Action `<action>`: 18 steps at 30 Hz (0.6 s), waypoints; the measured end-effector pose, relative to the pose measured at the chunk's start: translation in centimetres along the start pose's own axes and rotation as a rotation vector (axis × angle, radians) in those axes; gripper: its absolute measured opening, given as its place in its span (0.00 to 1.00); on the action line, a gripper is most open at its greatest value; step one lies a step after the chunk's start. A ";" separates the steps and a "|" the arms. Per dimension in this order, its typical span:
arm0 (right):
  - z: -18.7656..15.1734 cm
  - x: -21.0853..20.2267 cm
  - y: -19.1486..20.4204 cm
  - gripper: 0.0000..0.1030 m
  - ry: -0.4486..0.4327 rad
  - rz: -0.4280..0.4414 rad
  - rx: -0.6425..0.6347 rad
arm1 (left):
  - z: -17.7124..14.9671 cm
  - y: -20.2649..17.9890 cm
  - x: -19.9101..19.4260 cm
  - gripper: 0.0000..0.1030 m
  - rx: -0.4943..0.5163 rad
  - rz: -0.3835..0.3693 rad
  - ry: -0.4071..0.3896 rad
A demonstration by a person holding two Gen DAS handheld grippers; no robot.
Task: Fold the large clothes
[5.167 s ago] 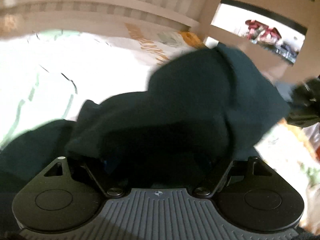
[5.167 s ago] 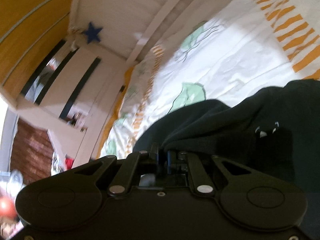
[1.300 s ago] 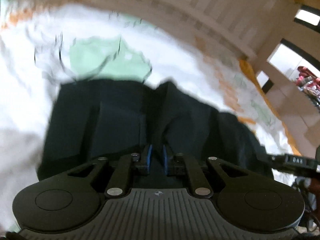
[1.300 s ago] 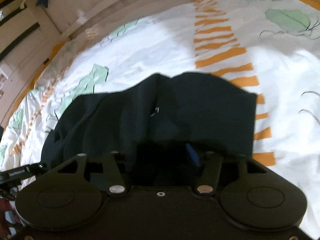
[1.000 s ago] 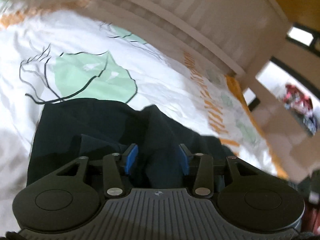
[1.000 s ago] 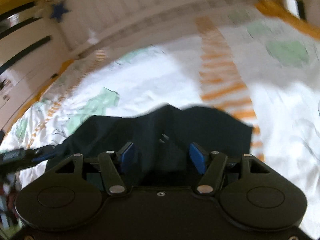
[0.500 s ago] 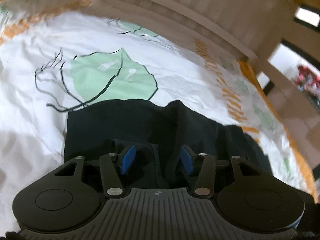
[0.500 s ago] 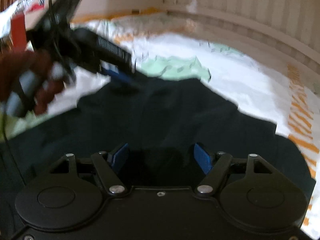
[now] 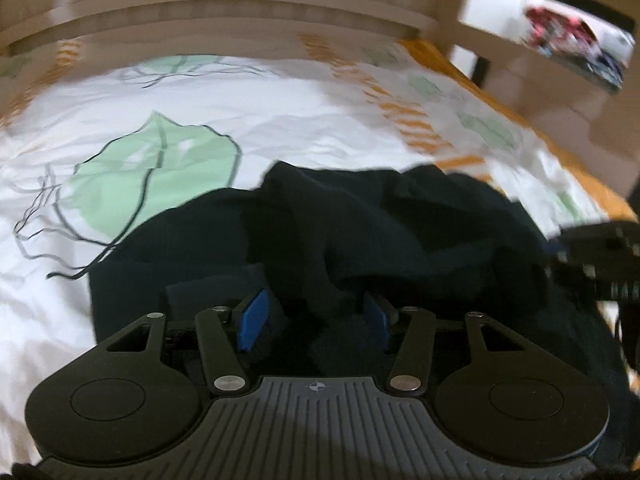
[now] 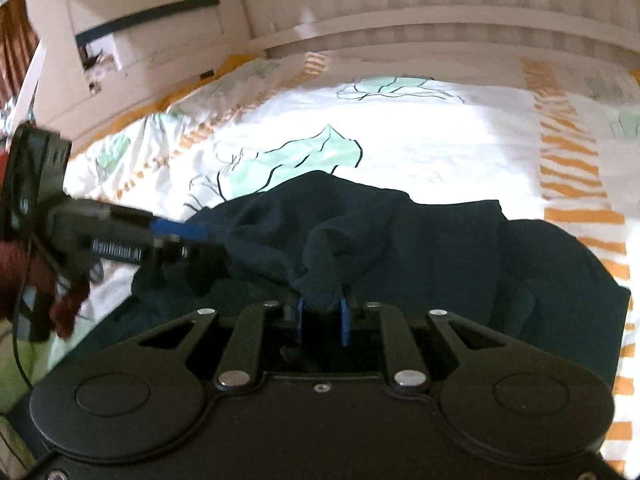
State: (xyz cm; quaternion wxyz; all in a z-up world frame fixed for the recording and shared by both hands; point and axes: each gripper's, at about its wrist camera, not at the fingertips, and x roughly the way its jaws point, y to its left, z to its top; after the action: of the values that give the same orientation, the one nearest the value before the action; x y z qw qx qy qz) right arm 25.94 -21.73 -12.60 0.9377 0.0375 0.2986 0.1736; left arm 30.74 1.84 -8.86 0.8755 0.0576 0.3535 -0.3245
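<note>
A dark navy garment lies crumpled on a white bedsheet printed with green leaves and orange stripes. My left gripper hovers low over the garment's near edge. Its blue pads stand apart, and a loose bunch of cloth lies between them without being pinched. My right gripper has its jaws closing, and its pads press on a raised fold of the garment. In the right wrist view the left gripper reaches in from the left, its blue fingertips at the cloth's left edge. The right gripper shows blurred at the right edge.
A pale slatted headboard runs along the far side of the bed. A shelf opening with red items is at the back right. A white cabinet stands beyond the bed's left corner. A hand in dark red holds the left gripper.
My right gripper, wide open half a second ago, has closed on a fold of the garment and pulled it up. The left jaws stand a little wider than a second ago. Both views have rolled.
</note>
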 end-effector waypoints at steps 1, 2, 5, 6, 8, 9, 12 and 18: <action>0.0 -0.1 0.0 0.23 0.000 0.003 0.012 | -0.1 -0.4 0.2 0.50 0.028 0.006 0.005; 0.0 -0.1 -0.2 0.23 -0.001 0.007 0.023 | -0.2 -0.7 0.3 0.50 0.054 0.009 0.009; 0.1 -0.1 -0.4 0.23 -0.004 0.014 0.042 | -0.3 -1.4 1.3 0.50 0.113 0.028 0.024; 0.2 -0.1 -0.5 0.23 -0.005 0.015 0.043 | -0.1 -1.8 2.0 0.50 0.154 0.068 0.033; 0.2 -0.1 -0.6 0.23 -0.005 0.018 0.045 | 0.2 -2.0 2.9 0.50 0.226 0.165 0.028; 0.2 -0.1 -0.6 0.23 -0.005 0.021 0.047 | 0.5 -1.8 3.3 0.50 0.236 0.220 0.010; -0.1 -0.2 -0.4 0.23 0.001 0.029 0.041 | 1.4 0.6 3.3 0.50 0.099 0.323 -0.039; -1.1 0.7 0.6 0.31 0.050 0.075 0.000 | 0.8 5.2 2.3 0.50 -0.077 0.441 -0.067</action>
State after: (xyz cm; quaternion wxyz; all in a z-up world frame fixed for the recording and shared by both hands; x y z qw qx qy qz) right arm 25.70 -20.91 -13.77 0.9227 0.0443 0.3205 0.2095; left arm 35.59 4.45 -10.45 0.9381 0.0891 0.3151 -0.1132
